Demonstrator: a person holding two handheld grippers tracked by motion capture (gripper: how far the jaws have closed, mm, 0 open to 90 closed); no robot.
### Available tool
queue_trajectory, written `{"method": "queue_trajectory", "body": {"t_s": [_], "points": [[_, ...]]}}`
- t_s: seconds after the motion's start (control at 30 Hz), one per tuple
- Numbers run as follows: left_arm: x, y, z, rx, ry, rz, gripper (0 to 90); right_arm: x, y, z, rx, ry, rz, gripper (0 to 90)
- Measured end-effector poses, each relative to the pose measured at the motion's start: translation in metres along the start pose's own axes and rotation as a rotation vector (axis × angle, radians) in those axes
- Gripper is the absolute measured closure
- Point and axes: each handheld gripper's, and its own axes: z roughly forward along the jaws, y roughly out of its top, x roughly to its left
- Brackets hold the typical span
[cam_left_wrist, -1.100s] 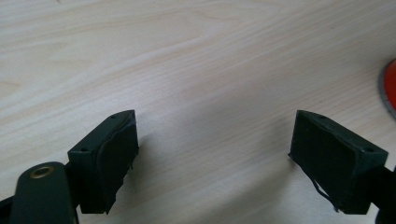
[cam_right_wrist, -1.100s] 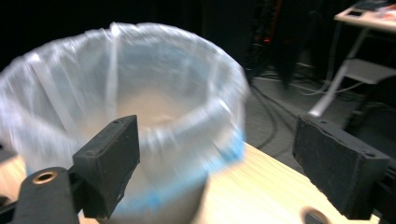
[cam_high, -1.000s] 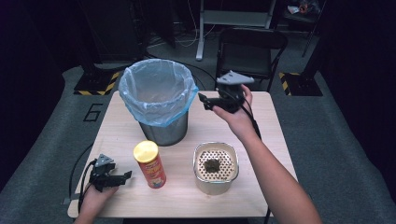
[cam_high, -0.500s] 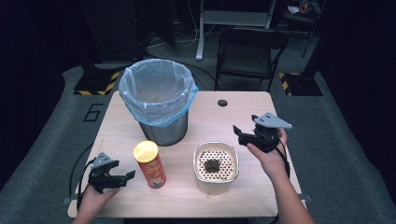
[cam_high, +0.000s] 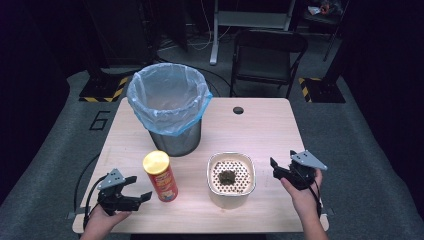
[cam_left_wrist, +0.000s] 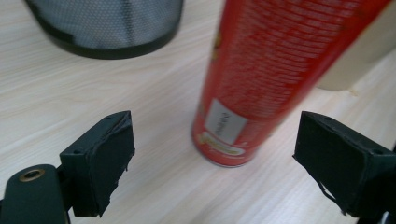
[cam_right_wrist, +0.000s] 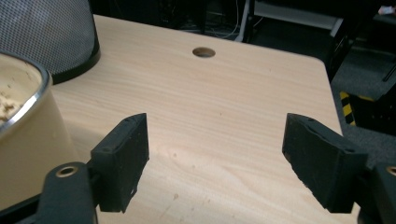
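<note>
The left gripper (cam_high: 131, 191) has its jaws spread wide with nothing in them; they have just been opening. The red can (cam_high: 160, 176), upright with a yellow lid, stands just ahead of them, apart from both pads. Beyond it the mesh bin (cam_high: 170, 114), lined with a blue bag, stands on the counter (cam_high: 260, 130). The cream tub (cam_high: 231, 179) holds a perforated insert with a dark lump. Beside it, the right gripper (cam_high: 281, 172) has its jaws open and empty over bare wood.
</note>
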Motion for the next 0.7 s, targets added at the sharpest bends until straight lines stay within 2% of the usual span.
{"method": "queue_trajectory", "body": {"t_s": [0.03,0.1,0.17,0.2,0.27,0.33,0.37,0.4,0.53,0.7], "points": [[-0.001,0.0,0.001,0.013,-0.01,0.025,11.4,-0.001,-0.002,0.001,0.001,0.002,0.001,23.4],[-0.002,0.0,0.004,0.005,-0.011,0.03,11.4,-0.001,-0.005,0.001,0.0,0.006,0.011,23.9],[-0.003,0.0,0.01,0.01,-0.029,0.048,11.4,0.001,-0.014,0.006,0.008,-0.003,-0.008,25.0],[-0.004,-0.001,0.013,0.005,-0.04,0.024,11.5,0.002,-0.016,0.008,0.01,-0.007,-0.013,25.2],[-0.005,-0.001,0.016,0.005,-0.053,0.021,11.6,0.003,-0.021,0.013,0.03,0.009,-0.015,25.5],[-0.007,-0.001,0.021,0.004,-0.064,0.026,12.1,0.004,-0.025,0.016,0.044,0.013,-0.024,25.6],[-0.007,-0.001,0.023,0.003,-0.058,0.046,12.1,0.004,-0.026,0.018,0.051,0.014,-0.025,25.6],[-0.008,0.0,0.026,0.001,-0.061,0.048,12.1,0.005,-0.028,0.019,0.056,0.014,-0.031,25.8],[-0.007,0.003,0.033,0.0,-0.083,0.043,12.4,0.007,-0.033,0.02,0.052,0.0,-0.063,26.0],[-0.009,0.005,0.039,-0.01,-0.087,0.054,12.8,0.007,-0.037,0.018,0.051,-0.002,-0.073,26.0]]}}
